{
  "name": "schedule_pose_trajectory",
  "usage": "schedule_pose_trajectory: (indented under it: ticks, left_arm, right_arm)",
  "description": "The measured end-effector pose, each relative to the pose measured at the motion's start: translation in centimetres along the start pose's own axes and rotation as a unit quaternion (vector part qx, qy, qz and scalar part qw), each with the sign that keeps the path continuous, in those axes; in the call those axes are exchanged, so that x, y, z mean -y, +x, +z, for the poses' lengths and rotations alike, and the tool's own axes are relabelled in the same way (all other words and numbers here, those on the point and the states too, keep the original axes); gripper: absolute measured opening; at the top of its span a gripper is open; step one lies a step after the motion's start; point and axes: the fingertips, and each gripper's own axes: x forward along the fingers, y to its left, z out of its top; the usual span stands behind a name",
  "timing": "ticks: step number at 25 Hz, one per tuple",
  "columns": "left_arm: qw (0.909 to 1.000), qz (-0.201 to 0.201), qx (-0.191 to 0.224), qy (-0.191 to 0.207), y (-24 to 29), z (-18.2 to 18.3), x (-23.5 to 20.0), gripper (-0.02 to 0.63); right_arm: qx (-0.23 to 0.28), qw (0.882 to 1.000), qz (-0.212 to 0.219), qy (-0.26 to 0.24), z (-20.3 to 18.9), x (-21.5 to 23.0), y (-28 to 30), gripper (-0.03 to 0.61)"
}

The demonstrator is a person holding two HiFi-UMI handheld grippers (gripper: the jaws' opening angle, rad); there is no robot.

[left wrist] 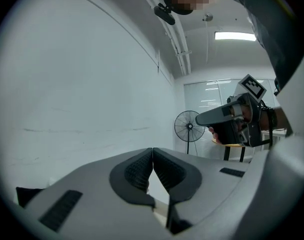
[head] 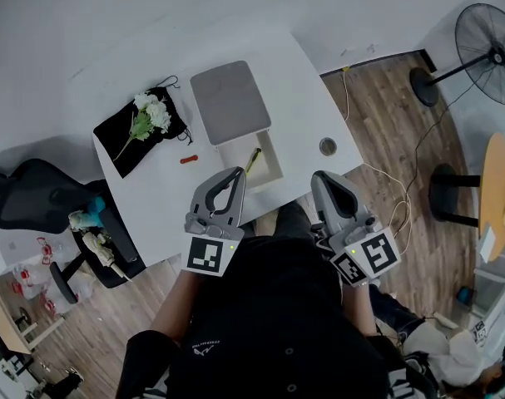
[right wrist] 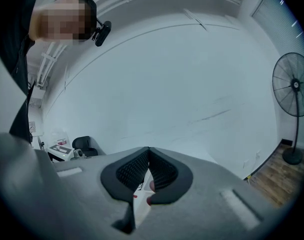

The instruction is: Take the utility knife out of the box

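Left claw (head: 237, 173) closed, empty | right claw (head: 319, 177) closed, empty | box (head: 276, 160) open, utility knife (head: 253, 160) inside | flowers (head: 152, 115) on pouch (head: 119, 140) beside

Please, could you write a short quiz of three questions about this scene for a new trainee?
1. True or false: the utility knife lies inside the open box.
2. What lies on the black bag? A) white flowers B) scissors C) a cup
3. Fill in the word: the jaws of the left hand-held gripper are ____ (open or shut).

Key: 1 true; 2 A; 3 shut.
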Motion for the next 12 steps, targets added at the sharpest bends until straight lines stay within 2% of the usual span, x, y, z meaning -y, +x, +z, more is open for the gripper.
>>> schedule_pose_trajectory:
  ticks: [9, 12]
  left_arm:
    - [0.9979, 0.056, -0.032, 0.006, 2.1, -2.1, -1.8, 0.005]
    - [0.9958, 0.071, -0.057, 0.01, 2.6, -3.6, -2.0, 0.006]
  right_arm:
    - [-0.024, 0.997, 0.079, -0.01, 1.1, 1.5, 3.2, 0.005]
    - [-0.029, 0.995, 0.099, -0.012, 1.4, 2.0, 3.9, 0.005]
